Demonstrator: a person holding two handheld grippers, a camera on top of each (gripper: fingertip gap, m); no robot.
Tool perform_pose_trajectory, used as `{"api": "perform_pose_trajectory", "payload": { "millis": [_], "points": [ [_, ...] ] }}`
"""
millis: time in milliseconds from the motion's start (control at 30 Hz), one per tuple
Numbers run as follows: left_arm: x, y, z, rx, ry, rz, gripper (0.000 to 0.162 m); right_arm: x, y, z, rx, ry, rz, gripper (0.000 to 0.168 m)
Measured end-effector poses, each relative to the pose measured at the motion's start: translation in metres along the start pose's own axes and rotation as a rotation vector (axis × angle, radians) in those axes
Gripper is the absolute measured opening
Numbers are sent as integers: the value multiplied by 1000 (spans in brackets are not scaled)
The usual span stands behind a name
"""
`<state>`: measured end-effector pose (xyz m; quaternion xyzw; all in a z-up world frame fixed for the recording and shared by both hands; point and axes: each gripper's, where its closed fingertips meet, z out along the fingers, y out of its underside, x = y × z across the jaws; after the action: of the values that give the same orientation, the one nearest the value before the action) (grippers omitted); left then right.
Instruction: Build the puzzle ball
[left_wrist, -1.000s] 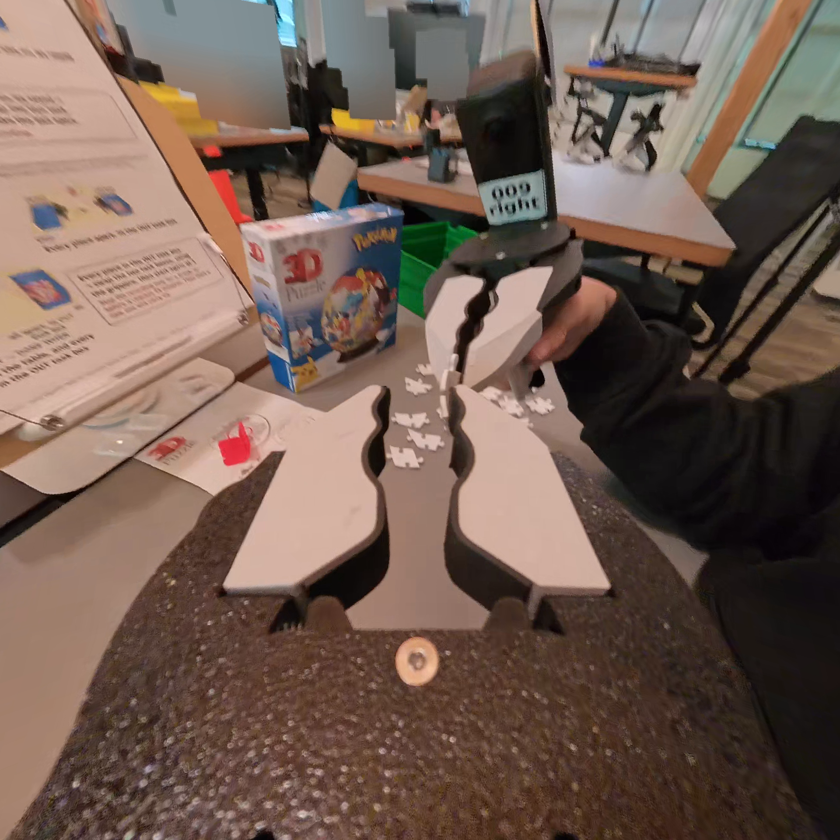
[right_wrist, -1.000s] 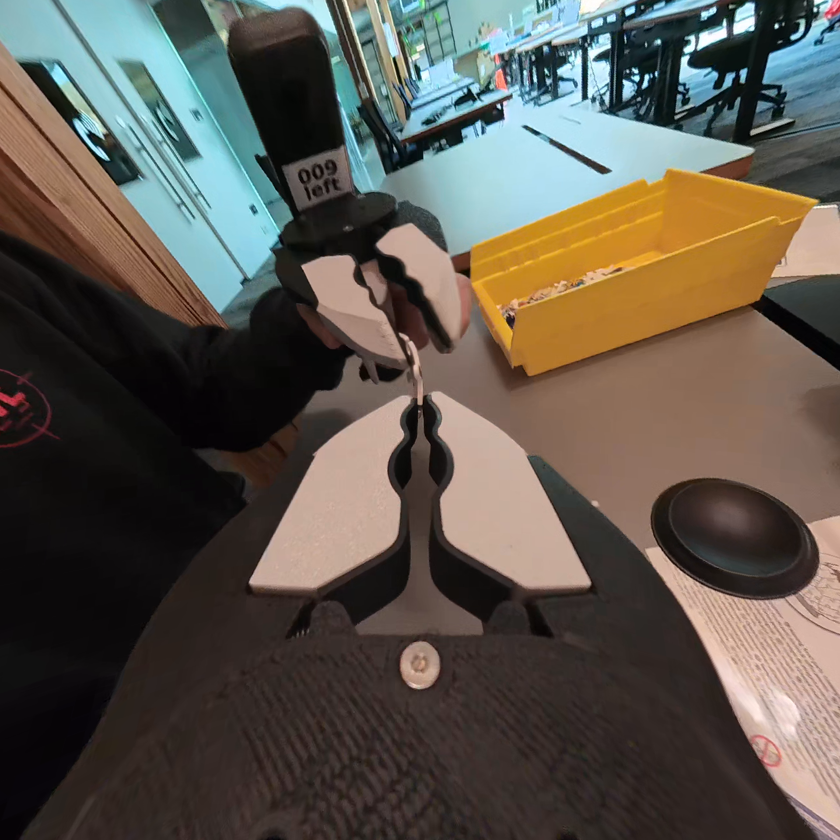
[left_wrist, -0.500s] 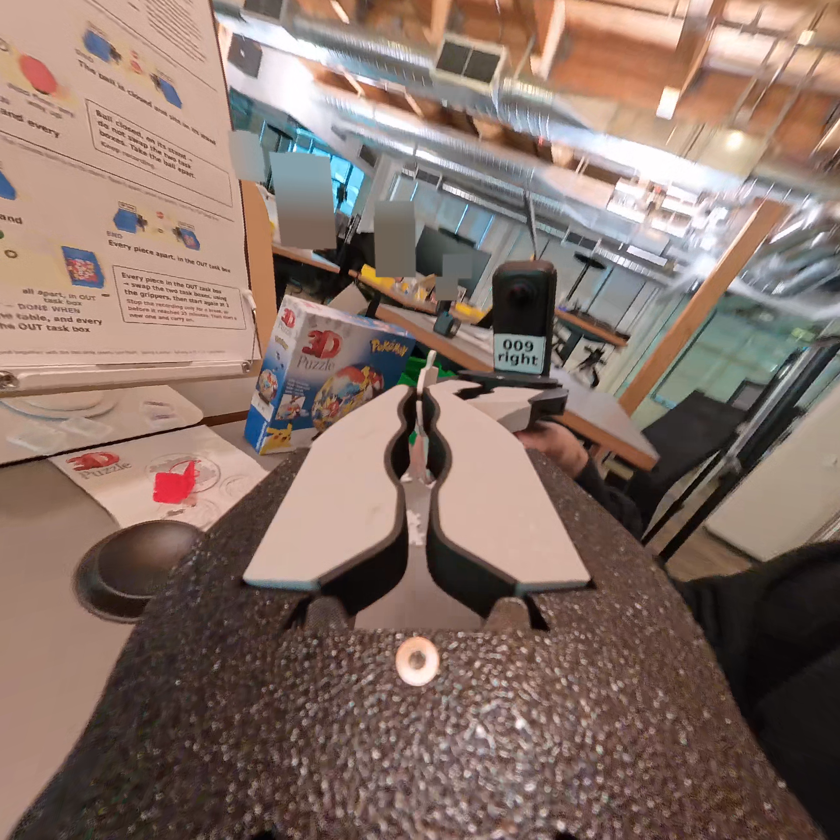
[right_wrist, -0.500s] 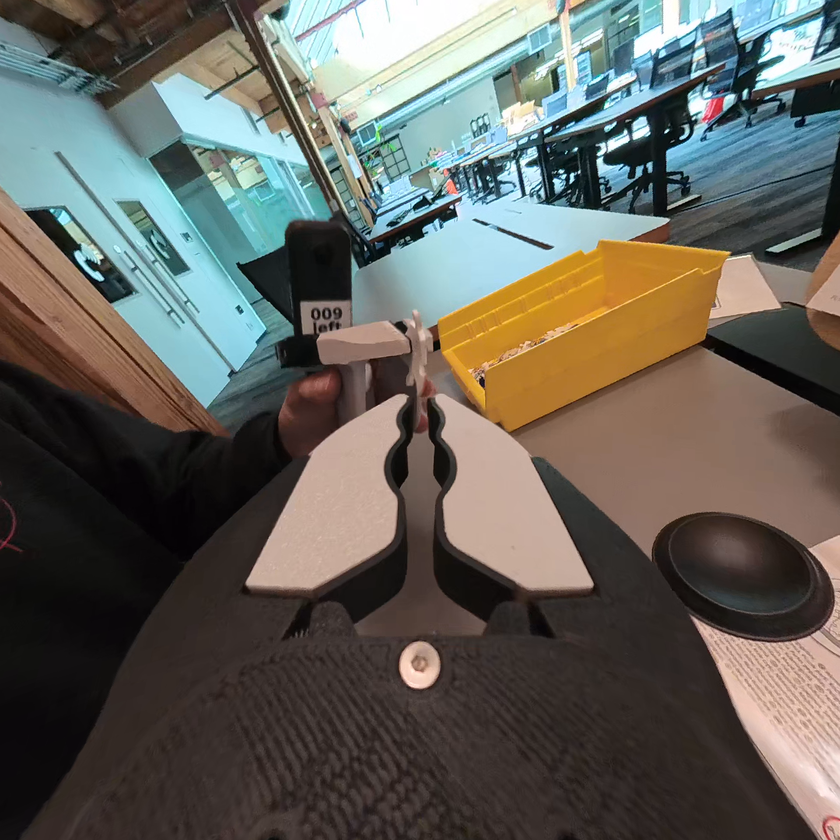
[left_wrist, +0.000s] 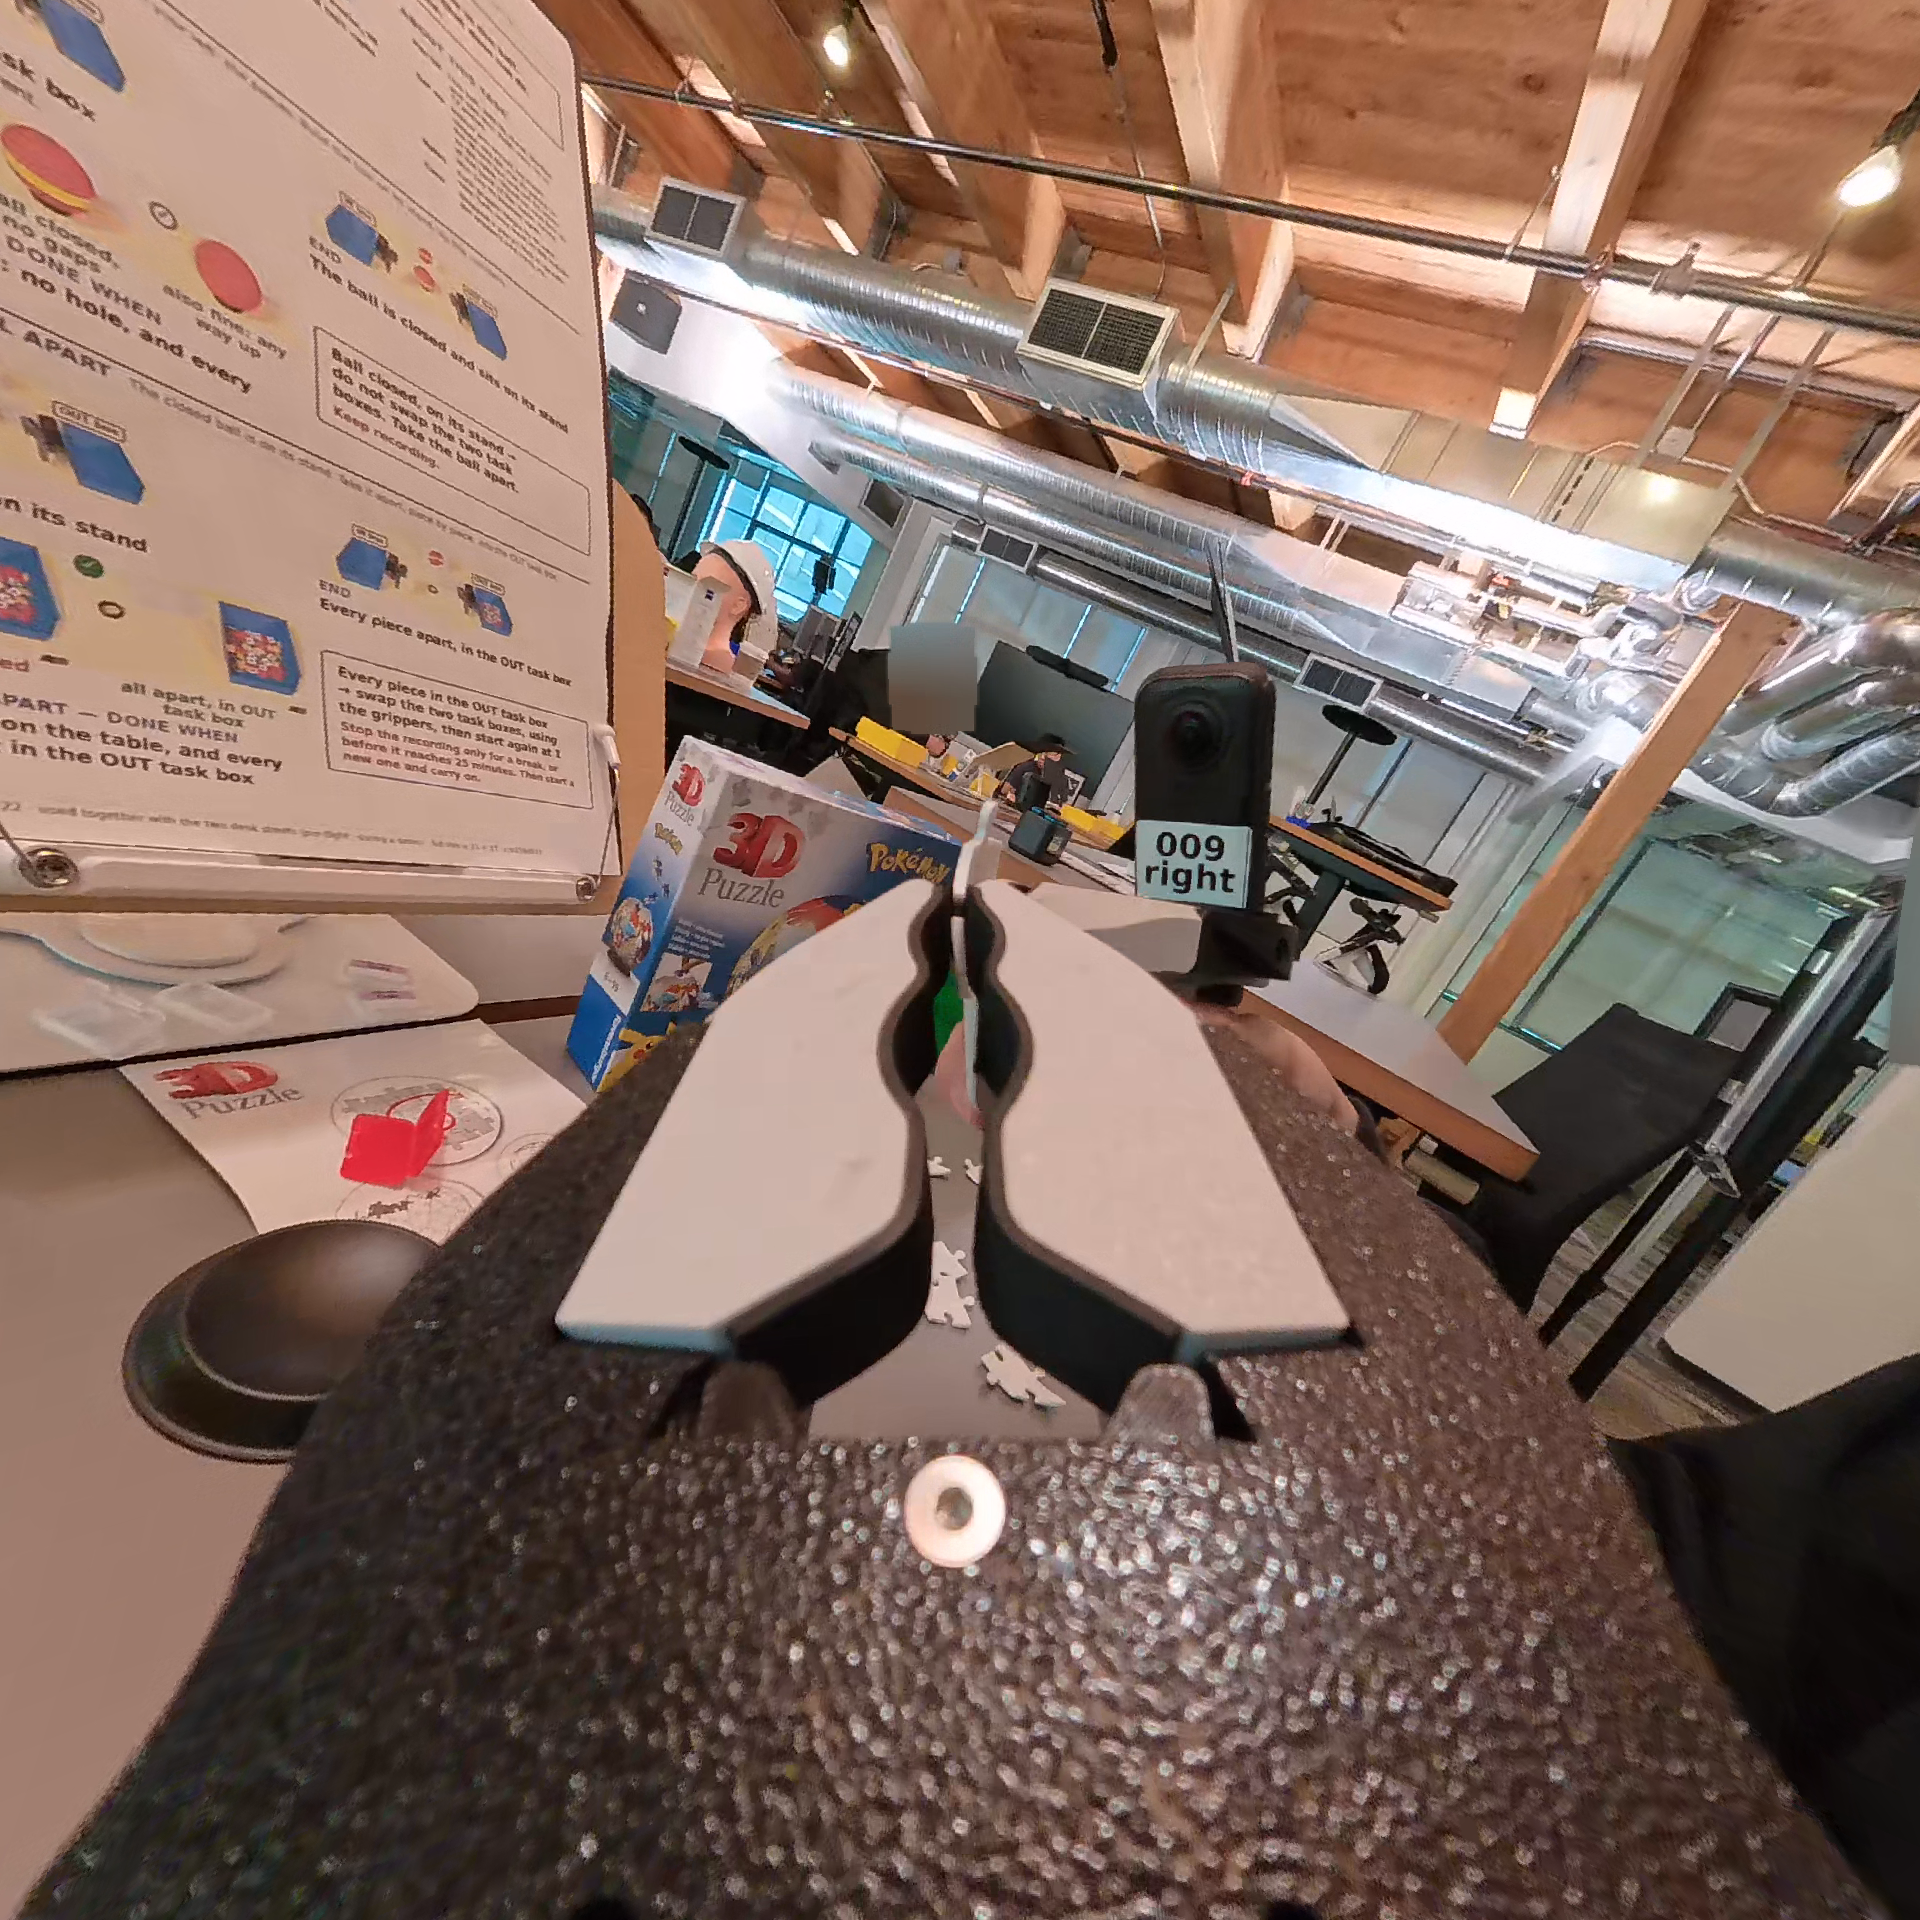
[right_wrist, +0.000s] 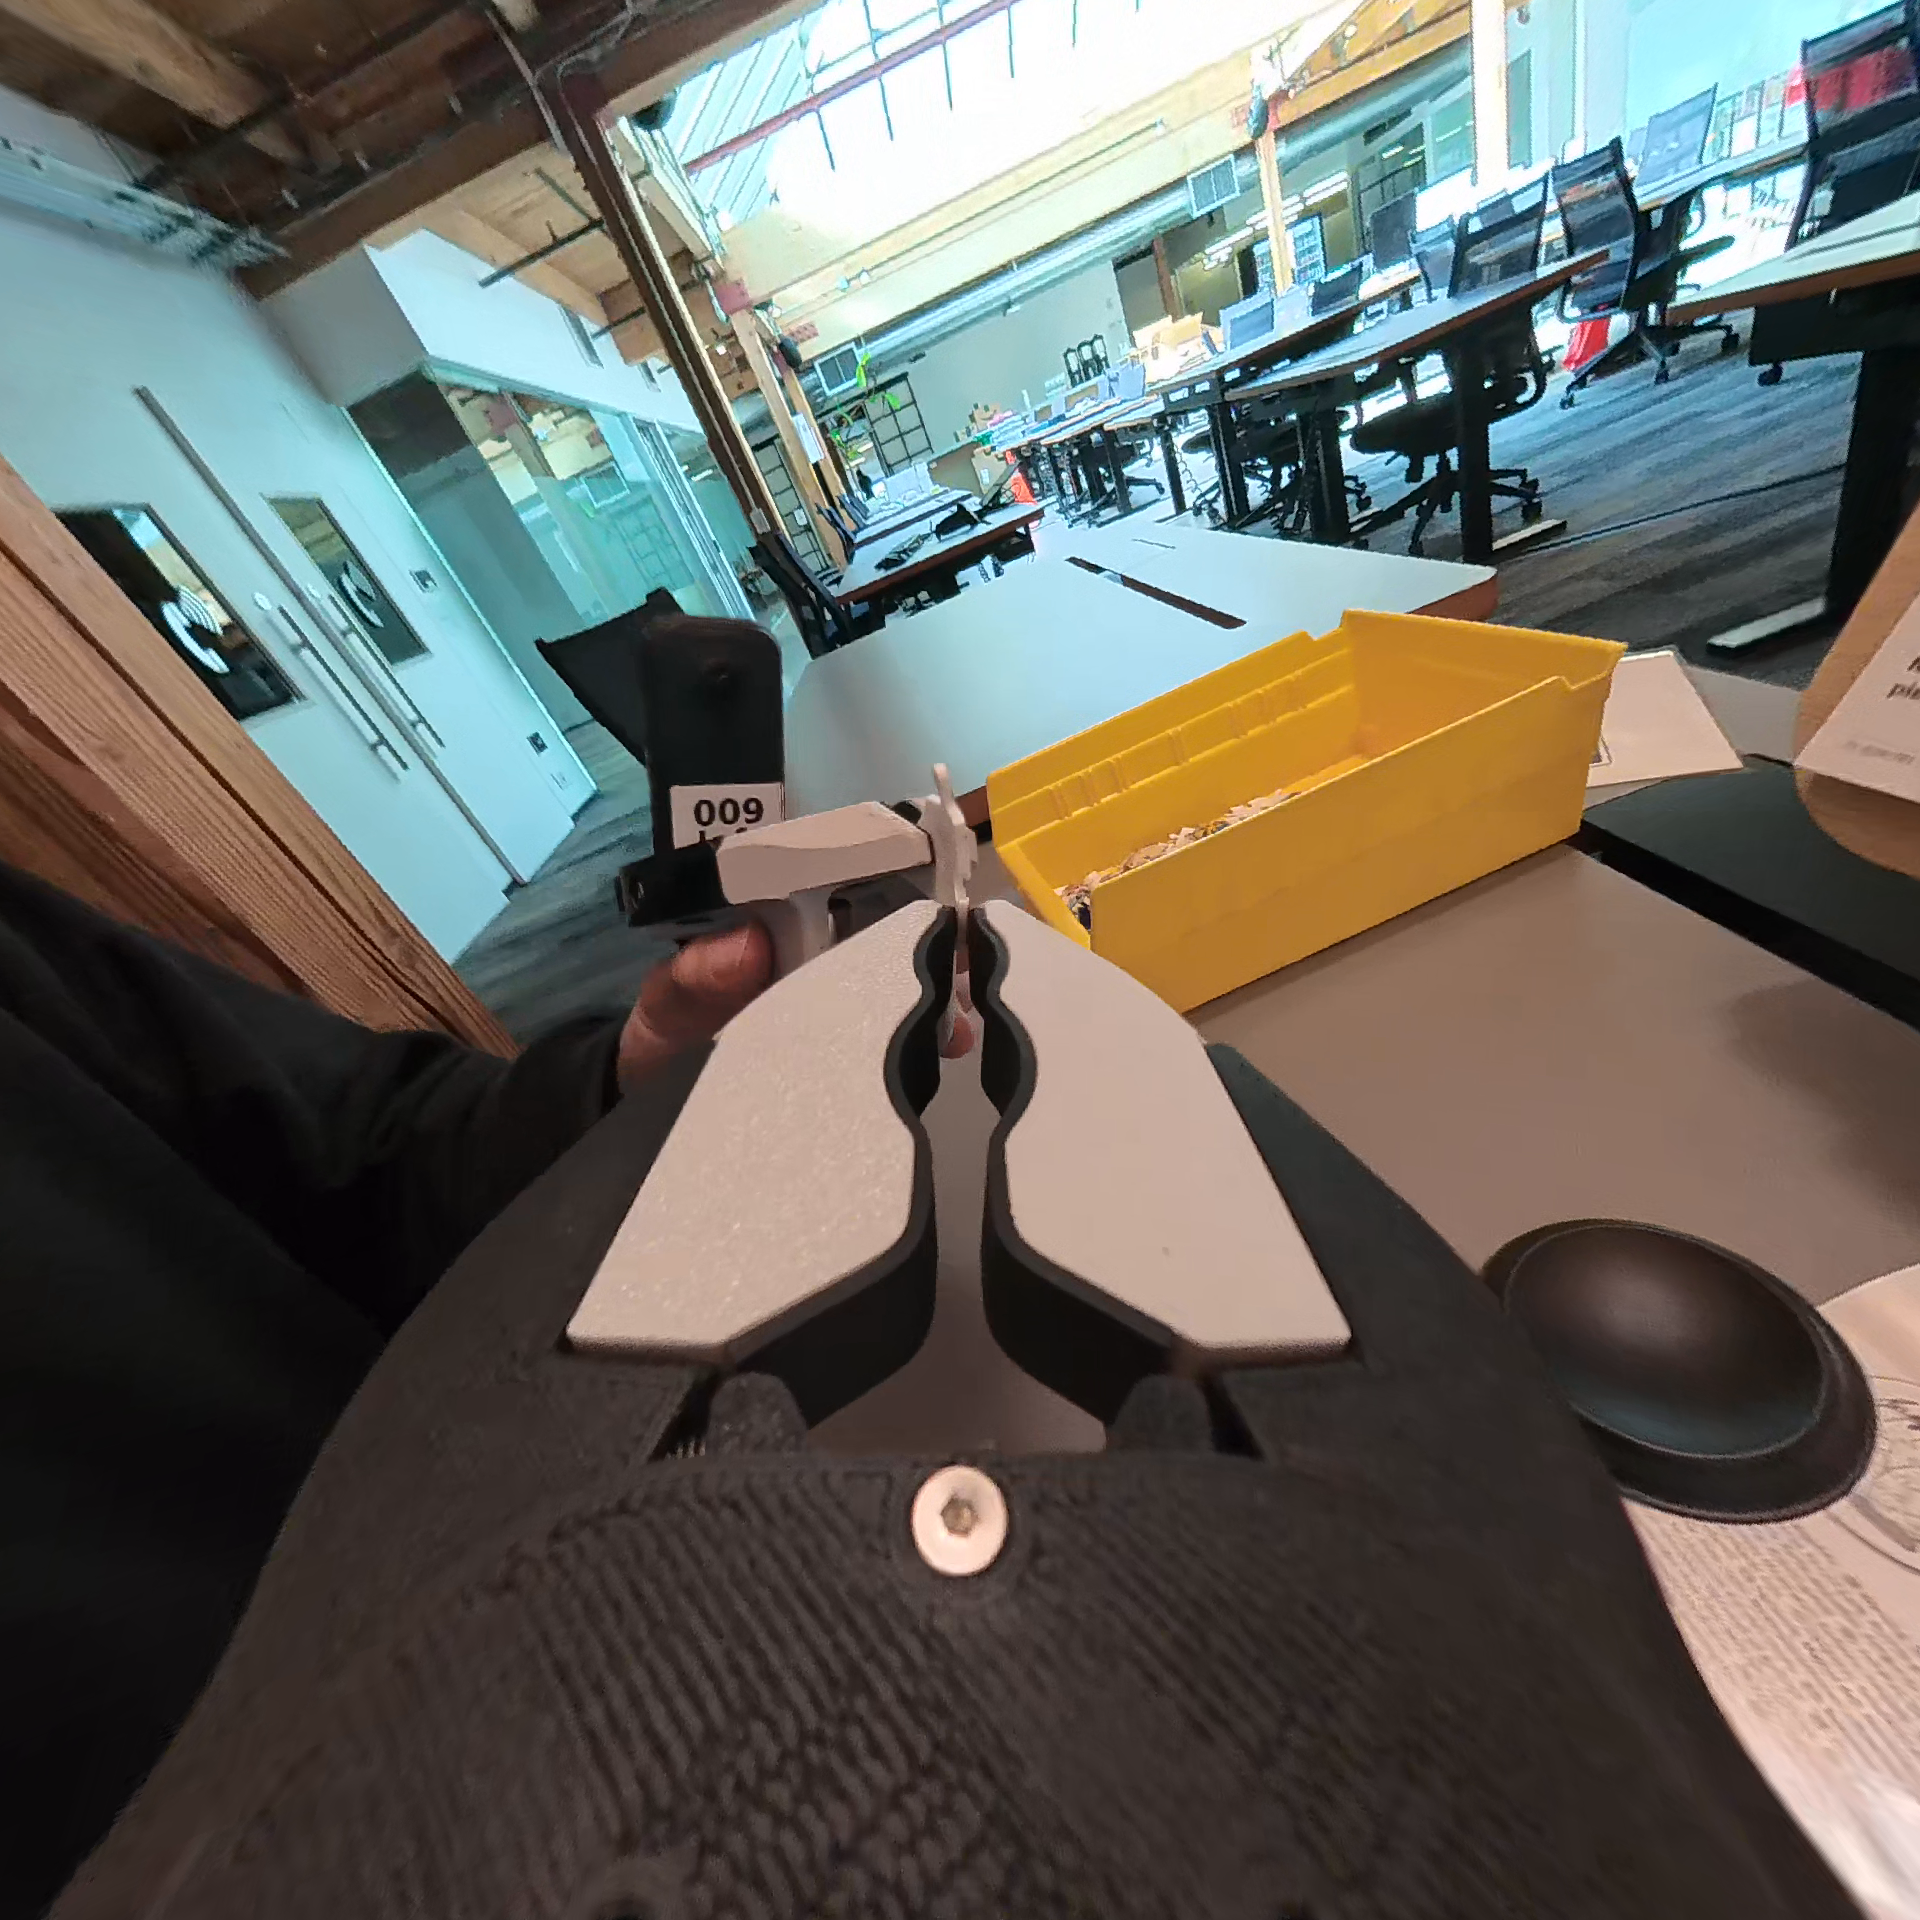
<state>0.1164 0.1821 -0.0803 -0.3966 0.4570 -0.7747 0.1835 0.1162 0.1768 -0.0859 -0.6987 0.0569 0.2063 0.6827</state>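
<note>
While left gripper (left_wrist: 964, 914) and right gripper (right_wrist: 961, 920) both pinch white puzzle pieces (right_wrist: 948, 831), the black stand (right_wrist: 1673, 1351) sits near worktop's right edge.

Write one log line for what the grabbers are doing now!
left gripper: shut on puzzle piece | right gripper: shut on second puzzle piece | pieces held edge-on, raised above table

Both tongs have been raised off the counter (right_wrist: 1558, 1039) and levelled. The left tongs (left_wrist: 961, 914), spread apart a second ago, are now closed on a white puzzle piece (left_wrist: 971, 956) held edge-on. The right tongs (right_wrist: 961, 925) grip the same piece from the opposite side.
</note>
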Motion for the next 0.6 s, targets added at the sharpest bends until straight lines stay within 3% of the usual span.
{"api": "perform_pose_trajectory", "payload": {
  "millis": [167, 233, 300, 400, 600],
  "points": [
    [1, 10, -4, -89, 13, 61, 3, -1, 10, -8, -121, 12, -85, 2],
    [1, 18, -6, -157, -14, 145, 17, 3, 22, -26, -249, 44, -144, 2],
    [0, 30, -11, -244, -39, 232, 36, 14, 38, -57, -405, 138, -213, 2],
    [-3, 50, -22, -374, -66, 364, 37, 33, 63, -114, -614, 283, -232, 2],
    [-14, 90, -42, -572, -88, 516, 33, 39, 116, -200, -962, 336, -145, 3]
  ]
}}
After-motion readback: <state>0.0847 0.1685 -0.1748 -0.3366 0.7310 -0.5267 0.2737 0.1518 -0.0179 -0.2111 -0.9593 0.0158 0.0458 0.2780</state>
